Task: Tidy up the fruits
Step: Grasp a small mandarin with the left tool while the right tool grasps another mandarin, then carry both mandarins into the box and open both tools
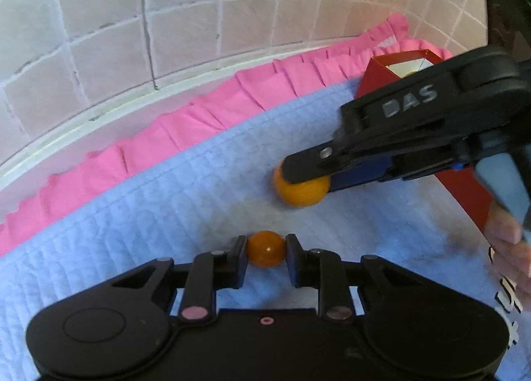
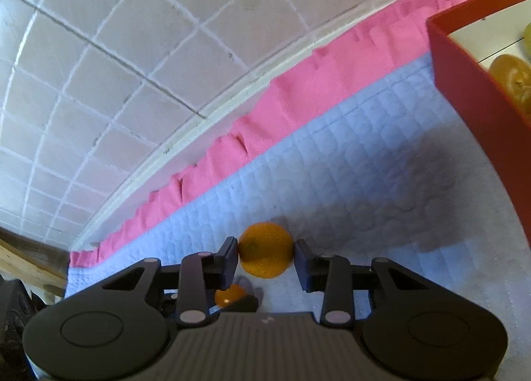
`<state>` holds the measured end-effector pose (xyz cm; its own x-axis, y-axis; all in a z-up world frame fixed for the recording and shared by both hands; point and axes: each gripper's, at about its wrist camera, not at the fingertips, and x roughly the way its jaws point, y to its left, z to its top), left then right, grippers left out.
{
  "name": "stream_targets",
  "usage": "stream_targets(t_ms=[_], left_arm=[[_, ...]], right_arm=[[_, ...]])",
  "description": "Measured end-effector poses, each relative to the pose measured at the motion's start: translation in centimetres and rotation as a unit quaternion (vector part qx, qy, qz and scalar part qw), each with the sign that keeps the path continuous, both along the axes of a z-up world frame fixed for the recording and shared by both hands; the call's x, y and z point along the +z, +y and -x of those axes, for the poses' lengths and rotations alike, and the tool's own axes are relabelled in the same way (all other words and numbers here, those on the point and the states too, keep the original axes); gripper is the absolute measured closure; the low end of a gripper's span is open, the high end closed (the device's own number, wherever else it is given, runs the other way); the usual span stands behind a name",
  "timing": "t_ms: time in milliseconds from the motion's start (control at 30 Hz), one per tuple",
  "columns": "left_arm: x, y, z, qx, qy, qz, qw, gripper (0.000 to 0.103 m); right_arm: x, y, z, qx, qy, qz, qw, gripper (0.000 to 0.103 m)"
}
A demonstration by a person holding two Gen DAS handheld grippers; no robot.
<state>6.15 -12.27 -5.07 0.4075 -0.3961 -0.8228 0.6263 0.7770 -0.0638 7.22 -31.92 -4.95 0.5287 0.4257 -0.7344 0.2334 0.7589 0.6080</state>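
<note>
Left wrist view: the left claw [image 1: 266, 253] pinches a small round orange fruit [image 1: 266, 249] on a pale blue quilted cloth [image 1: 149, 215]; beyond, the right claw [image 1: 303, 178] clamps a larger orange [image 1: 300, 190] beside a red box [image 1: 375, 77]. Right wrist view: the right claw [image 2: 266, 259] grips that orange [image 2: 266, 249] on the cloth [image 2: 348, 165], pink frill [image 2: 298, 95] and tiled wall [image 2: 132, 48] behind.

2 orange fruits on the blue quilted cloth [image 2: 348, 161] – a small one [image 1: 266, 248] & a bigger one [image 2: 266, 249], 1 red box [image 2: 471, 88] upper right w/ 2 yellowish fruits [image 2: 509, 78] inside, 2 claws.
</note>
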Motion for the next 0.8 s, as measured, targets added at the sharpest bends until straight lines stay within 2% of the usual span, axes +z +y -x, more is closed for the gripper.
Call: stream_targets(t_ms=[200,367,600,800], left_arm=[[1.9,0.0,0.6,0.011,-0.026,-0.005,0.9996,0.075],[4.3,-0.9,1.3,0.012,-0.045,0.006,0.9989,0.075],[7.8,-3.3,1.6,0.024,-0.038,0.055,0.9975,0.075],[10.3,-7.7,2.6,-0.004,-0.039,0.080,0.9960,0.075]], right_arm=[[2.4,-2.2,1.9,-0.024,-0.031,-0.029,0.999,0.064],[5.0,-4.5,3.9,-0.047,-0.062,-0.049,0.996,0.064],[8.3,-8.6,7.5,-0.087,-0.105,-0.061,0.989,0.064],[9.8,-13.6,11.4,-0.141,-0.128,-0.066,0.979,0.064]])
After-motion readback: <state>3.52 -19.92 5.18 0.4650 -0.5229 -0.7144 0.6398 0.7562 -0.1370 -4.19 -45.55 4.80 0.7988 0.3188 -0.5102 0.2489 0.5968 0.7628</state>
